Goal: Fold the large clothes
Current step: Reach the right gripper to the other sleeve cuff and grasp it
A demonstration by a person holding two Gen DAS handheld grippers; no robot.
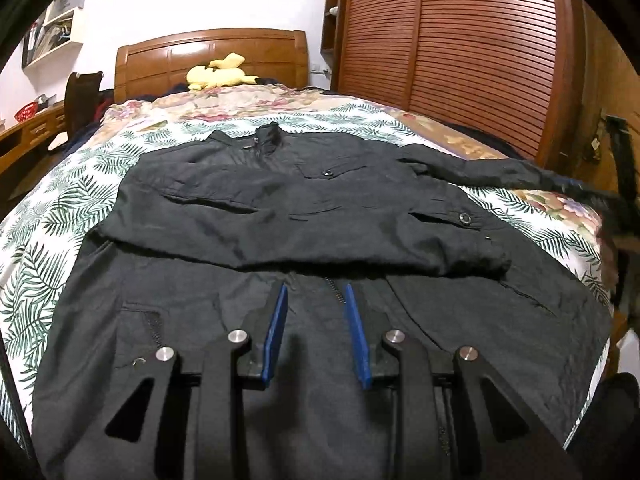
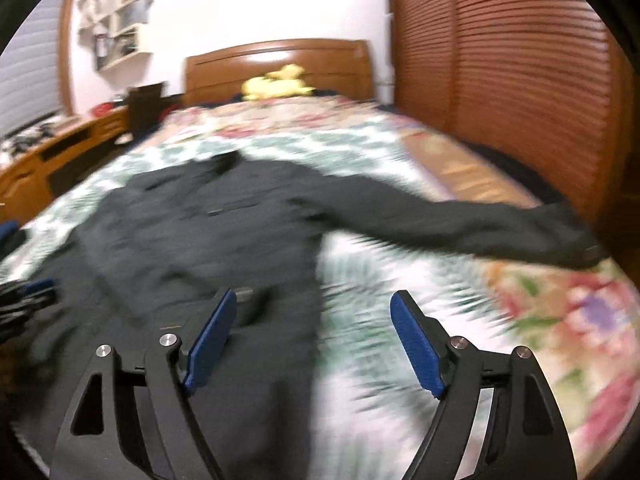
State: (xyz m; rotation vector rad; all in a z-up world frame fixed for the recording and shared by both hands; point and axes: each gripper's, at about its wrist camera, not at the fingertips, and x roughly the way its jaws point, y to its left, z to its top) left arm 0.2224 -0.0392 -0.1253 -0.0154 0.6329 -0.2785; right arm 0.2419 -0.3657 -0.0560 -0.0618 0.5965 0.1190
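Left gripper: nearest item in left wrist view; blue pads set narrow, nothing between them, hovering over lower front of jacket.
Jacket: black, zip-front w/ snap pockets, spread front-up across bed, collar toward headboard, hem at near edge. One sleeve already laid across the chest. Other sleeve stretched out toward bed's right edge, cuff near that edge.
Right gripper: pads spread wide, empty, above jacket's right side; view motion-blurred, so detail is poor.
Misc.: yellow plush toy at head end; louvred wardrobe to the right.
Step (est.): sleeve folding, half done. Next move prob. needs right gripper to reach the outstretched cuff, close on it & carry it across the chest; body folds not yet done.
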